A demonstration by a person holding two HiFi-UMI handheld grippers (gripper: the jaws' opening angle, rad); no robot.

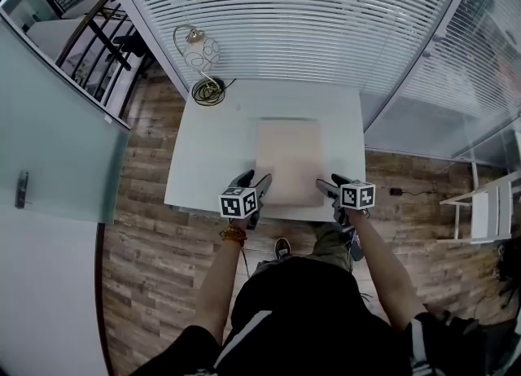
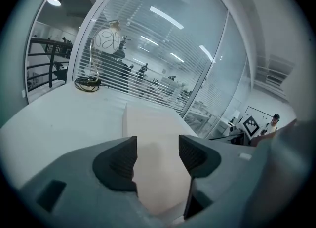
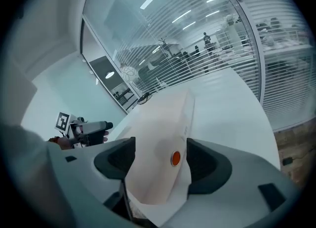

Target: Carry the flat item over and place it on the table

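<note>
A flat beige envelope (image 1: 289, 163) lies on the white table (image 1: 207, 150), its near edge by the table's front edge. My left gripper (image 1: 254, 179) is at its near left corner. In the left gripper view this gripper (image 2: 158, 155) is open, with the envelope (image 2: 153, 128) flat beneath and between the jaws. My right gripper (image 1: 331, 183) is at the near right corner. In the right gripper view it (image 3: 160, 160) stands open around the envelope (image 3: 158, 123), whose near corner, with an orange button (image 3: 175, 158), rises between the jaws.
A wire desk lamp (image 1: 199, 53) and a coiled cable (image 1: 209, 92) sit at the table's far left corner. Glass walls with blinds (image 1: 309, 16) close in behind and to the right. A white chair (image 1: 488, 212) stands on the wooden floor at the right.
</note>
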